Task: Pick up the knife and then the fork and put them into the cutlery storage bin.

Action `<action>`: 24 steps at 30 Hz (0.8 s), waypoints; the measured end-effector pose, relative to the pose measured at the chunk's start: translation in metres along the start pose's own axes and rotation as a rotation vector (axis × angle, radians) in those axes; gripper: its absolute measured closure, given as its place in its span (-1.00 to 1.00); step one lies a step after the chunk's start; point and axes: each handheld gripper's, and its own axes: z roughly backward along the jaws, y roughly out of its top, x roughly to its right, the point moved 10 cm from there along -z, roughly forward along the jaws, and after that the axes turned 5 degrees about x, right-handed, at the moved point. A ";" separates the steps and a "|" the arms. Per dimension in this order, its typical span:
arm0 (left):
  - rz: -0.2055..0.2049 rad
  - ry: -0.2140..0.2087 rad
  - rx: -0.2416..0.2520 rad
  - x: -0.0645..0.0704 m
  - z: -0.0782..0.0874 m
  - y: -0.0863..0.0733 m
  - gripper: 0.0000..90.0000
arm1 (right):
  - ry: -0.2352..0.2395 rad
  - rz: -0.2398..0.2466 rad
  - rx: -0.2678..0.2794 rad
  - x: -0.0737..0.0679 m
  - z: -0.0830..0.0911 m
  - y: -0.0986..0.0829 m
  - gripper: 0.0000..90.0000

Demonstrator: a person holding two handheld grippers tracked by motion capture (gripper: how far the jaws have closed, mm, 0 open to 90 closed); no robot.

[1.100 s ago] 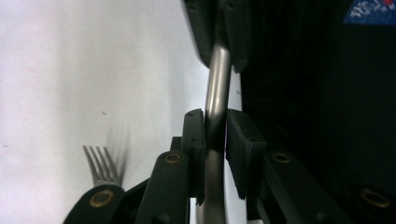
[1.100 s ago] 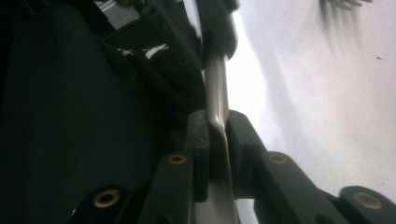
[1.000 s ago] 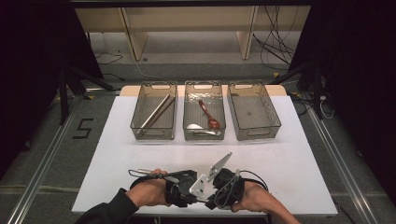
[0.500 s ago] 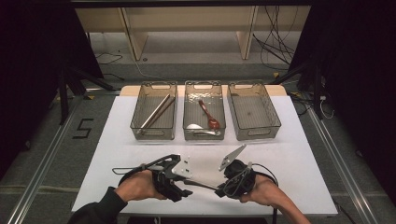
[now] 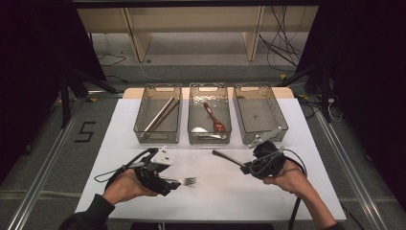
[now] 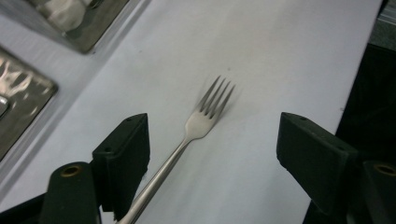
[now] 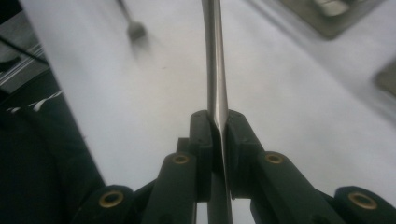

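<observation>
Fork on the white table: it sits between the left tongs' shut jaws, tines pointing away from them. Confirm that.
Not quite. The left tongs stand open, jaws wide apart on either side of the fork, as the left gripper view shows. The fork does lie on the white table, tines pointing away.

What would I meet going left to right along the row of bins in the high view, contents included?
Left bin holding chopsticks → middle bin holding a red spoon and a pale utensil → right bin, with nothing visible inside.
</observation>
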 end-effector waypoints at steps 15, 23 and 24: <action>0.120 0.071 0.009 -0.025 0.006 -0.025 -0.55 | -0.210 -0.137 0.080 0.090 0.033 0.049 0.85; 0.150 0.086 0.016 -0.028 0.008 -0.029 -0.60 | -0.293 -0.211 0.065 0.131 0.028 0.074 0.85; 0.153 0.086 0.017 -0.028 0.008 -0.030 -0.61 | -0.303 -0.220 0.060 0.137 0.026 0.076 0.85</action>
